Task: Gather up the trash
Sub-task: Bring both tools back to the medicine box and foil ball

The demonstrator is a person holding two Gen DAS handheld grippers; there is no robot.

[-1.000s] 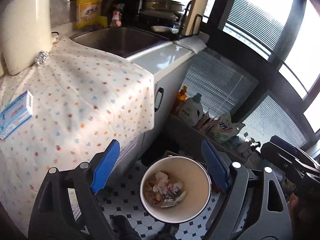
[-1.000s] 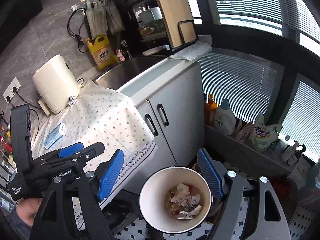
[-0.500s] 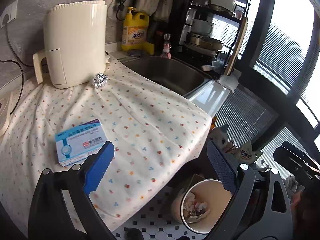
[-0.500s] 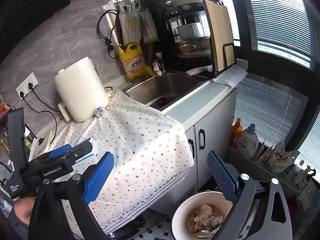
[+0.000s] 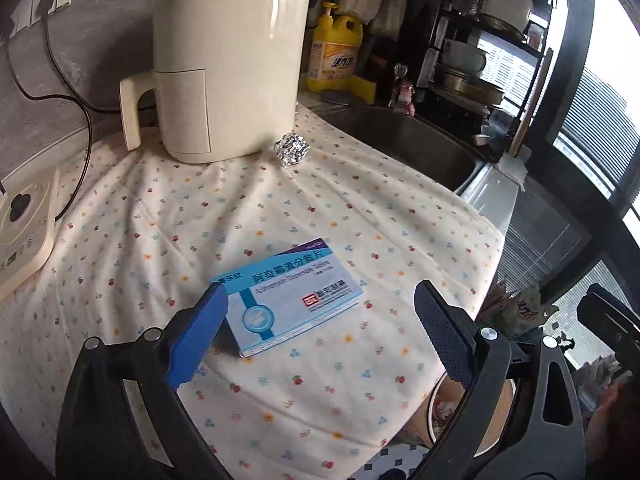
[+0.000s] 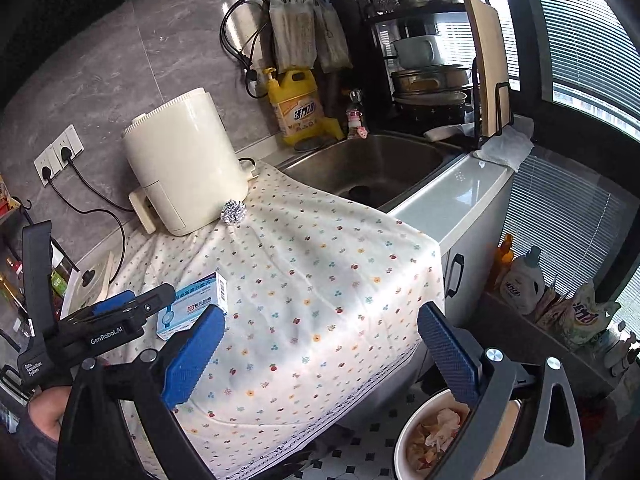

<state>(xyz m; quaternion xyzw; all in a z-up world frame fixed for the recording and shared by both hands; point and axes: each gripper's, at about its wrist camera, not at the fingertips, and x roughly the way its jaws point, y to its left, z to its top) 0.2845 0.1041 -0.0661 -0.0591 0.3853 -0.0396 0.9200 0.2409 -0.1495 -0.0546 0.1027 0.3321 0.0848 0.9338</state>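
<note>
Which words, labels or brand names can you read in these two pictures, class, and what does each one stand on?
"GenRobot.AI": white letters on the black body of the left gripper.
"Data Acquisition System": small white print lower on the same gripper.
Medicine box: large Chinese characters in white on a blue band; the small Latin line beneath is too blurred to read.
Yellow detergent bottle: Chinese brand characters, blurred.
White bottle and refill pouch: labels too small.

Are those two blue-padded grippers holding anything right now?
No, both are empty. The left gripper stands open over the medicine box, not touching it; the right gripper is open above the tablecloth.
</note>
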